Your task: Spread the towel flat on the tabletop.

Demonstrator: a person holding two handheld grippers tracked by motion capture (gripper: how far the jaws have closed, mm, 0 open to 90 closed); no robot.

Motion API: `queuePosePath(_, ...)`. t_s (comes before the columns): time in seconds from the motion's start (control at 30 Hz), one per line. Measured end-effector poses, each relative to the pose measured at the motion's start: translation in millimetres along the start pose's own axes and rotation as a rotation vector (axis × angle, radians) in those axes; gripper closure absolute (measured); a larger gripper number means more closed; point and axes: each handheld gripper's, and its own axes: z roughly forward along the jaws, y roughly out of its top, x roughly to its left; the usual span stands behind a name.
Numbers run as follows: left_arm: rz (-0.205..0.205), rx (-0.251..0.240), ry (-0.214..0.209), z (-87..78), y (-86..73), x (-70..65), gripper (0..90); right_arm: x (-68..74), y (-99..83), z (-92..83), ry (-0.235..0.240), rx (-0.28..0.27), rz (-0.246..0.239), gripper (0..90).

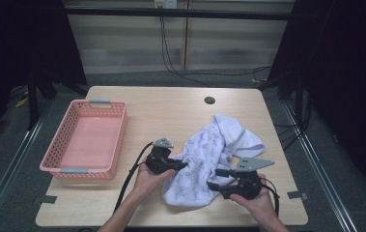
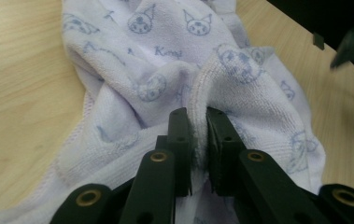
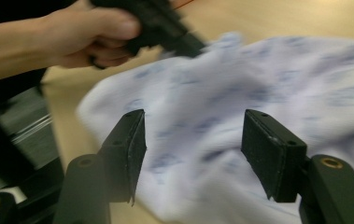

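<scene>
High view: a wooden table with a crumpled white towel printed with blue cartoon faces; a person's two hands each hold a gripper at the towel.
Towel position: right of the table's middle, toward the near edge, well apart from the empty pink basket at the left.
Left gripper: jaws closed tight on a raised fold of towel.
Right gripper: jaws wide apart, holding nothing, poised over the towel's near right side.
Handling: the terry cloth looks soft, light and limp; it would likely sag and drag when lifted.
Best hold: probably a hem or corner, pinched firmly.
</scene>
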Motion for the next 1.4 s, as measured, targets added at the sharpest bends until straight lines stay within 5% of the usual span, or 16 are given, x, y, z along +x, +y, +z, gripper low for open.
queuePosePath(0.2, -0.044, -0.028, 0.002, 7.4, 5.3, 2.4, 79.0, 30.3, -3.3, 48.0, 0.148, 0.112, -0.083, 34.6)
queuePosePath(0.3, -0.055, -0.038, 0.002, 7.8, 7.1, 4.4, 78.4, 35.9, -5.1, 60.1, 0.142, 0.150, -0.099, 35.4)
queuePosePath(0.37, -0.063, -0.047, -0.018, 4.6, 8.2, 4.8, 75.6, 35.7, -8.3, 71.4, 0.112, 0.179, -0.107, 45.7)
queuePosePath(0.4, -0.056, -0.057, -0.013, 0.3, 8.4, 5.1, 74.0, 33.3, -8.4, 70.1, 0.091, 0.174, -0.110, 69.8)
queuePosePath(0.43, -0.074, -0.080, -0.009, -7.2, 9.6, 6.1, 72.1, 31.4, -6.0, 63.8, 0.089, 0.151, -0.115, 78.8)
queuePosePath(0.5, -0.070, -0.093, 0.001, -13.6, 10.8, 6.6, 69.1, 29.1, -3.1, 57.2, 0.073, 0.127, -0.111, 85.2)
queuePosePath(0.63, -0.078, -0.124, 0.035, -30.7, 14.0, 10.3, 57.3, -3.4, 14.4, 9.7, -0.024, -0.030, -0.018, 86.8)
queuePosePath(0.83, -0.013, -0.124, 0.044, -51.2, 16.2, 5.1, 48.3, -63.2, 14.3, -28.3, -0.201, -0.109, 0.093, 87.0)
queuePosePath(0.9, 0.022, -0.076, 0.065, -52.1, 11.2, 1.8, 47.5, -83.5, 6.9, -31.9, -0.267, -0.090, 0.123, 87.1)
queuePosePath(1.0, 0.058, -0.058, 0.044, -50.6, -0.9, -2.9, 47.2, -110.8, -8.7, -32.1, -0.345, -0.037, 0.172, 86.9)
queuePosePath(1.07, 0.065, -0.050, 0.044, -45.5, -7.0, -3.1, 46.0, -123.2, -21.6, -25.5, -0.354, 0.021, 0.197, 85.7)
queuePosePath(1.1, 0.063, -0.049, 0.051, -42.3, -7.7, -2.3, 43.6, -125.7, -30.8, -14.6, -0.348, 0.106, 0.187, 79.4)
queuePosePath(1.27, 0.057, -0.070, 0.093, -29.7, -2.8, 7.0, 45.7, -116.3, -26.2, -15.1, -0.332, 0.090, 0.184, 60.0)
queuePosePath(1.4, 0.057, -0.050, 0.064, -26.4, -5.3, 12.0, 83.3, -101.4, -20.1, -35.4, -0.332, 0.018, 0.178, 46.5)
